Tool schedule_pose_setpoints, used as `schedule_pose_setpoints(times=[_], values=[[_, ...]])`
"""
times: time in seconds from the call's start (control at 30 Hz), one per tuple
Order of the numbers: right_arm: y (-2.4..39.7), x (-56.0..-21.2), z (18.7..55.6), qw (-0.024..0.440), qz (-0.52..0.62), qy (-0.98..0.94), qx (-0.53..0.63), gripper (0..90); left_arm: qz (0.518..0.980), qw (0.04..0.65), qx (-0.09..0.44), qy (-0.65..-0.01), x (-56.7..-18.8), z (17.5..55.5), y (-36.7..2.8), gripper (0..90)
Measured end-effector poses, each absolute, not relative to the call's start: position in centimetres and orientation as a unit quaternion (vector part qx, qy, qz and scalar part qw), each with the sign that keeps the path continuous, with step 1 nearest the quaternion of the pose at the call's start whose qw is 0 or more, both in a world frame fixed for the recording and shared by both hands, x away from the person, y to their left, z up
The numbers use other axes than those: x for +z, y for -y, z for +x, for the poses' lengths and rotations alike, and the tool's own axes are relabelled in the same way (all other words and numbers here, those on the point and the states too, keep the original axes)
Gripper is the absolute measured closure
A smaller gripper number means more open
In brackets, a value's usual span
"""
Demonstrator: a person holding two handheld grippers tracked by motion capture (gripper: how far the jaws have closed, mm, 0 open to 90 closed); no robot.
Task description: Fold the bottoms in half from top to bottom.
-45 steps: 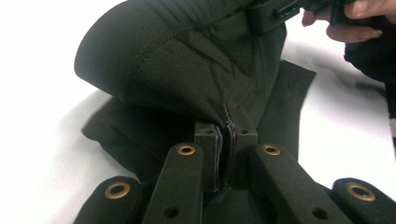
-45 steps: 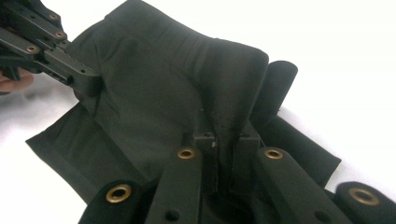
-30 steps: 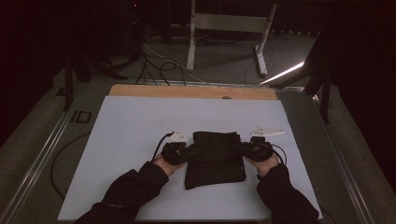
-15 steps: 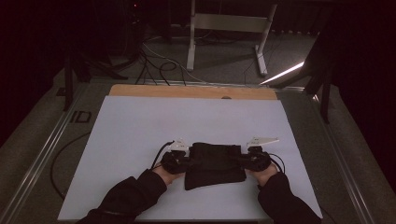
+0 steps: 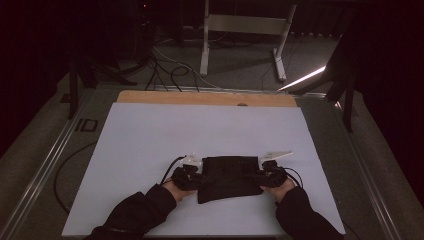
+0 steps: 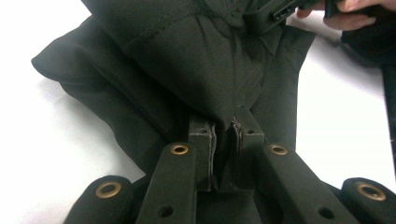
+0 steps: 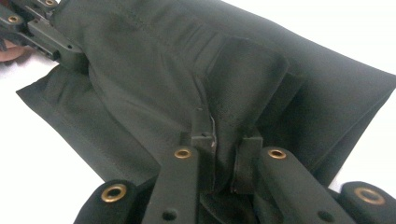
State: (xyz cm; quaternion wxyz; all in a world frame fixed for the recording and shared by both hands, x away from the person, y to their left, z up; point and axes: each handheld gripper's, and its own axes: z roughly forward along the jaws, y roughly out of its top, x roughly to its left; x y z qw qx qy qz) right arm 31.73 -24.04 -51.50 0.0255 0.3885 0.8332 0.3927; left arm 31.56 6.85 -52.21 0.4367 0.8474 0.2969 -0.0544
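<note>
Left gripper [image 5: 196, 173] clamps left edge of dark folded garment [image 5: 229, 178]; fabric bunches between its pads [image 6: 207, 140], jaws nearly closed, having just eased open slightly. Right gripper [image 5: 262, 175] pinches garment's right edge same way (fold of cloth rises between jaws in right gripper view), also just eased open slightly. Garment spans gap between both grippers, lies on white surface [image 5: 150, 145], sags toward person at lower edge. Far off in left gripper view, right hand [image 6: 355, 11] holds other gripper at garment's opposite edge.
</note>
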Motion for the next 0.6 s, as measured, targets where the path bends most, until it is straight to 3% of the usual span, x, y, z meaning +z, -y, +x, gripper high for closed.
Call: schedule_pose_setpoints(times=[0.13, 0.23, 0.37, 0.47, 0.6], values=[[23.8, -51.3, 31.6, 0.037, 0.382, -0.841, 0.382, 78.0, 0.854, 0.429, -0.053, -0.29, -51.8, 31.5, -6.8, 78.0], [23.8, -50.6, 31.4, 0.039, 0.37, -0.85, 0.374, 58.5, 0.857, 0.427, -0.05, -0.283, -51.0, 31.4, -7.2, 68.7], [25.1, -49.2, 31.1, 0.07, 0.364, -0.852, 0.369, 51.7, 0.858, 0.432, -0.039, -0.276, -50.0, 31.3, -8.5, 61.7], [26.1, -48.0, 31.0, 0.099, 0.371, -0.845, 0.372, 54.6, 0.851, 0.442, -0.014, -0.285, -49.0, 31.6, -9.7, 61.9], [26.7, -46.9, 31.1, 0.144, 0.374, -0.835, 0.378, 67.4, 0.838, 0.454, 0.044, -0.299, -47.6, 32.0, -10.6, 69.4]])
